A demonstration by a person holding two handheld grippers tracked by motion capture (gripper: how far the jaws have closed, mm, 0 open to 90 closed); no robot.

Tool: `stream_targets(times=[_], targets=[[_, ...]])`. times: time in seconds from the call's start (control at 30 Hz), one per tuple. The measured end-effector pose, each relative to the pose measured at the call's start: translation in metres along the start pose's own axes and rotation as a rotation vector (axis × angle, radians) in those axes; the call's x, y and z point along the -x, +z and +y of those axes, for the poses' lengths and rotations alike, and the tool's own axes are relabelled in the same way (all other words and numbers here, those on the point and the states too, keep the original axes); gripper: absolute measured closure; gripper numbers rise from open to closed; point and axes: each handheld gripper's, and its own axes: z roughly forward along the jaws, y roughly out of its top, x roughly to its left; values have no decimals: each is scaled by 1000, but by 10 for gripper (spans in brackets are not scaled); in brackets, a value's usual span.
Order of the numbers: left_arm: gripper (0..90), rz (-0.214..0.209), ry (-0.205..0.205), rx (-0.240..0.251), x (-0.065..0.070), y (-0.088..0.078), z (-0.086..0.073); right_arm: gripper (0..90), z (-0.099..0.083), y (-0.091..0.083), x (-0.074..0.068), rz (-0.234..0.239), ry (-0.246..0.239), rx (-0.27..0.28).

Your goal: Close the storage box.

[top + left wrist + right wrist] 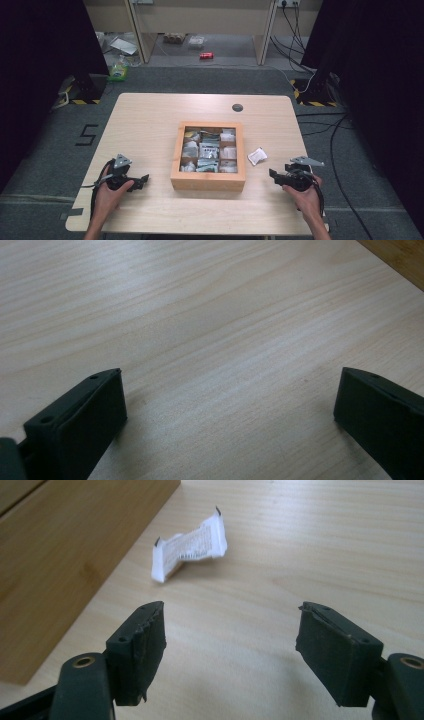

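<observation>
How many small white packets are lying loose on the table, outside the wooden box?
1. The small white crumpled packet lies on the pale wooden table, just right of the square wooden compartment box. Packets inside the box are not counted; others might be hidden behind its walls.

This looks like a lab or test room set up for recording, not a home. The landmark is the pale wooden table (150, 130), standing on grey carpet (200, 80). Black curtains (45, 60) hang to its left and right. Beyond its far edge stand plain wooden shelves (200, 20) with loose cables (292, 30) at a wall socket. At both far corners sit stand feet marked with yellow-black tape (80, 101) (the hazard kind). A figure 5 (86, 135) is taped on the floor left of the table.
</observation>
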Motion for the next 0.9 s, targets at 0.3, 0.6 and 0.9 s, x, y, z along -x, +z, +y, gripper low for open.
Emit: stream_targets(times=[0.3, 0.6, 0.9], targets=[[0, -1, -1, 1, 0, 0, 0, 266, -15, -3, -8, -1, -39, -29], [0, 0, 0, 0, 0, 0, 0, 218, -25, -9, -15, -11, -102, -42], [0, 0, 0, -1, 0, 0, 0, 178, -31, -1, -13, -38, -140, -58]])
